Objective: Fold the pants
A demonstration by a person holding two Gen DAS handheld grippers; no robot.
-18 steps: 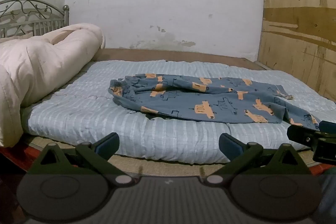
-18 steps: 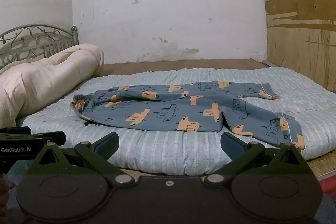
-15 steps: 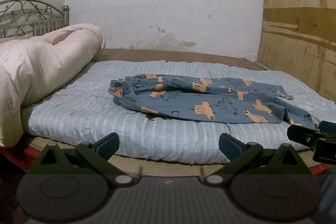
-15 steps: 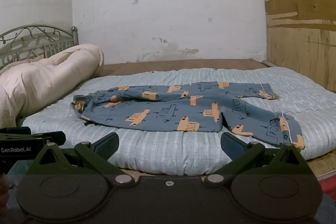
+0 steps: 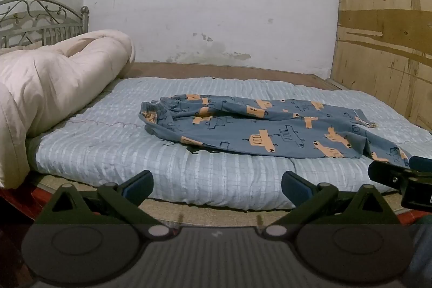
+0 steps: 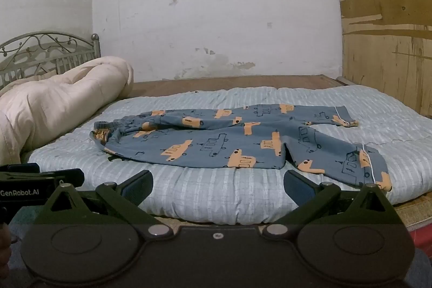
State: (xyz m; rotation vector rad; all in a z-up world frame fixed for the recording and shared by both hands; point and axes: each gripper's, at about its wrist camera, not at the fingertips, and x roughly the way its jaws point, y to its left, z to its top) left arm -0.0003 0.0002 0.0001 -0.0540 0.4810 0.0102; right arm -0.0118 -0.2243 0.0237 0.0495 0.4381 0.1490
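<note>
Blue pants point(image 5: 259, 126) with orange car prints lie spread on the light blue mattress point(image 5: 108, 136), waistband to the left, legs to the right. They also show in the right wrist view point(image 6: 237, 142). My left gripper point(image 5: 217, 184) is open and empty, held short of the mattress's front edge. My right gripper point(image 6: 218, 184) is open and empty too, also short of the front edge. The right gripper's body shows at the right edge of the left wrist view point(image 5: 402, 177). The left gripper's body shows at the left edge of the right wrist view point(image 6: 35, 180).
A rolled cream duvet point(image 5: 51, 82) lies along the left side of the bed by a metal headboard point(image 5: 40, 20). A white wall point(image 5: 216, 4) stands behind and plywood panels point(image 5: 386, 31) to the right. A brown bed base point(image 5: 216, 69) shows beyond the mattress.
</note>
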